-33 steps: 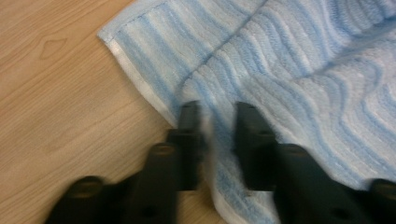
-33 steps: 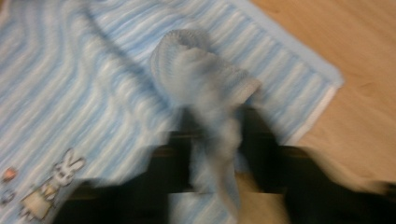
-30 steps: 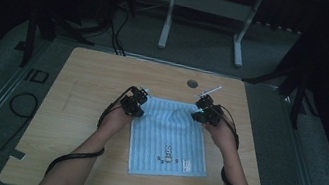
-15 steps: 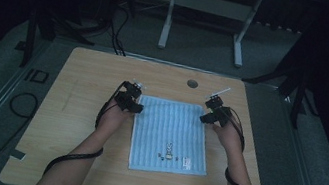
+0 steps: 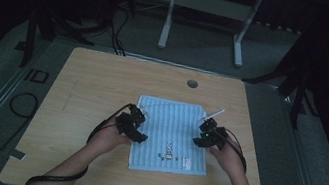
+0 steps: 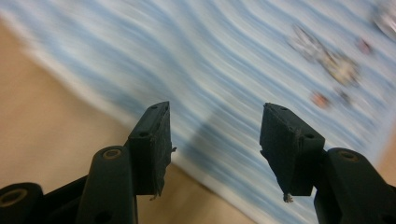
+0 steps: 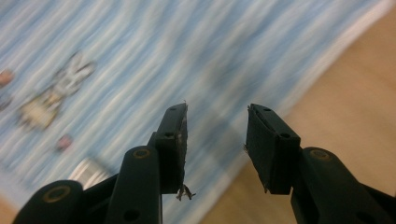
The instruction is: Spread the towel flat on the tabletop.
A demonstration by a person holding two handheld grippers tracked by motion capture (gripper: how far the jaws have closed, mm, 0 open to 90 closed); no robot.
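Flattening the striped cloth [image 5: 170, 134] – corners just let go

Left gripper [image 5: 139, 137] and right gripper [image 5: 201, 138] flank it, jaws just spread, nothing between them – probably repositioning along its side edges on the tabletop [image 5: 98, 81].

Left tool [image 5: 139, 128] and right tool [image 5: 202, 132] hover, jaws apart, nothing between them.

The person's forearms are bare, with no sleeve visible in the dim high view. The left gripper [image 5: 138, 124] and right gripper [image 5: 203, 129] are black, each trailing a black cable along the arm. Up close, their jaws are matte black blocks with small round screw holes; frayed threads, possibly lint, cling to the pad edges.
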